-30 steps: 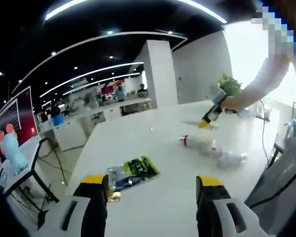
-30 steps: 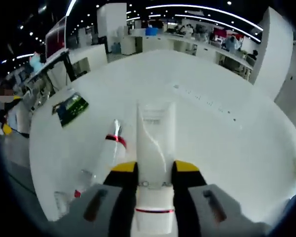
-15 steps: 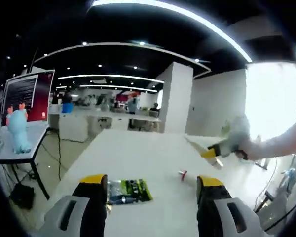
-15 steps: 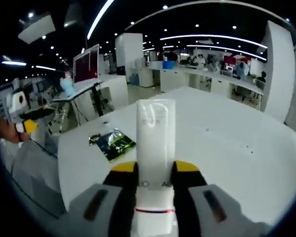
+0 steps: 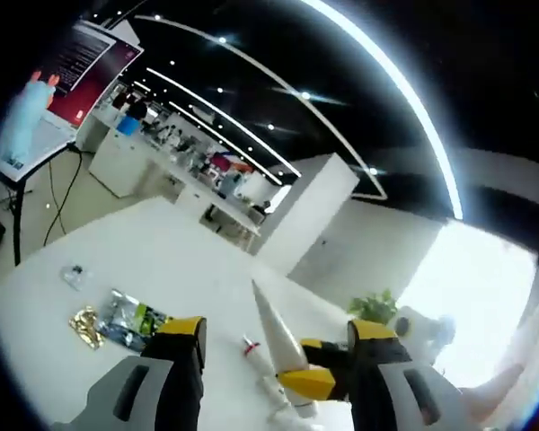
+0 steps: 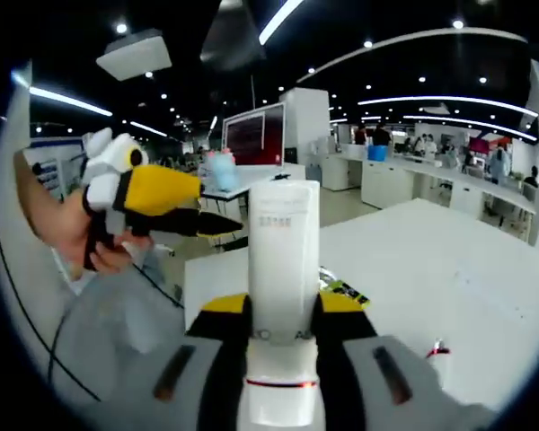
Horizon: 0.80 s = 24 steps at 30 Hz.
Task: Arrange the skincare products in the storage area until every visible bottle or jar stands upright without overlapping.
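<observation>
Between the right jaws: we see the right gripper (image 6: 283, 314) clenched on a white tube (image 6: 284, 260), gripped near its cap end, above a thin red band.
Tube axis: runs straight along the jaws, flat crimped end pointing away from us.
Tube writing: faint grey print near the top, too blurred for us to read.
Left gripper (image 5: 274, 346): jaws spread apart, grasping nothing; in the right gripper view it hovers at left, held by a hand (image 6: 94, 242).
Tabletop (image 5: 162, 278): white; a green-and-black sachet (image 5: 126, 319) lies flat, a gold wrapper (image 5: 88, 325) just beside it.
Farther: a red-capped bottle (image 5: 250, 346) lying down.
</observation>
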{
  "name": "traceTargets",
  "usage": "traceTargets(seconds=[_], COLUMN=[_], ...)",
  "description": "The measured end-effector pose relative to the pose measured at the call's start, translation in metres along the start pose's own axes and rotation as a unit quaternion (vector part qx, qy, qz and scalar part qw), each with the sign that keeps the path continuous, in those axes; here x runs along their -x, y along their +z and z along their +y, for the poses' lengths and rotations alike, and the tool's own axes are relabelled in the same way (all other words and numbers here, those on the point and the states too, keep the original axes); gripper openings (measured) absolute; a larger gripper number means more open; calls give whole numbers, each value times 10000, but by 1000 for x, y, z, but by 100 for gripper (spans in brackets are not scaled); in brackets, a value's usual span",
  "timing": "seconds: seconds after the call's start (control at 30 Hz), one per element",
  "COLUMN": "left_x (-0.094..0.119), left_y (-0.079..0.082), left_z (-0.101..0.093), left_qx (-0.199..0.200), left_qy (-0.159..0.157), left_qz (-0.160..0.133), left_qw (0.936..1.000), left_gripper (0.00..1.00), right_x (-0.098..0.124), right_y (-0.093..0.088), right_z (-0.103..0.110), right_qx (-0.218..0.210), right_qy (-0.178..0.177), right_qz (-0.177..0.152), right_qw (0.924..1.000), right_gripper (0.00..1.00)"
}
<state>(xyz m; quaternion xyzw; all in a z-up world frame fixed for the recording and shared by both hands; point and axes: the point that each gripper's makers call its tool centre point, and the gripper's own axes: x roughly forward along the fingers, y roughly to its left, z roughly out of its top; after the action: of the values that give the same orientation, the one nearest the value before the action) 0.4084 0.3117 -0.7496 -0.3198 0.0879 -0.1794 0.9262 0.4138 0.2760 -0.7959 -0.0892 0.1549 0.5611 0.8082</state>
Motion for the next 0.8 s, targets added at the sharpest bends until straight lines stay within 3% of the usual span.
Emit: traceTargets(seconds=[0.13,0.27,0.47,0.57,0.73,0.8], left_x=[2,7,12,12,12,11], left_y=[-2,2,7,-1,-12,-11], left_z=[-1,5,7,5,9,10], left_qx=[160,427,356,474,376,562], left_qy=[-53,-20,-8,-94,52,89], left_qz=[-14,-158,-344,-93,129,31], left_qw=[9999,9990,9988,9988,9992,9984], left_gripper=[64,54,42,31,24,22], right_x=[-4,-7,-12,-14,-15,-15], right_y=[9,10,9,10,13,12], right_z=[17,30,47,53,58,59], right_qx=[13,212,483,582,748,758], right_qy=[187,310,499,556,578,570], right_qz=[-136,-103,-33,-33,-83,-40], right_qw=[9997,9992,9976,9967,9955,9955], right_gripper=[27,27,28,28,28,28])
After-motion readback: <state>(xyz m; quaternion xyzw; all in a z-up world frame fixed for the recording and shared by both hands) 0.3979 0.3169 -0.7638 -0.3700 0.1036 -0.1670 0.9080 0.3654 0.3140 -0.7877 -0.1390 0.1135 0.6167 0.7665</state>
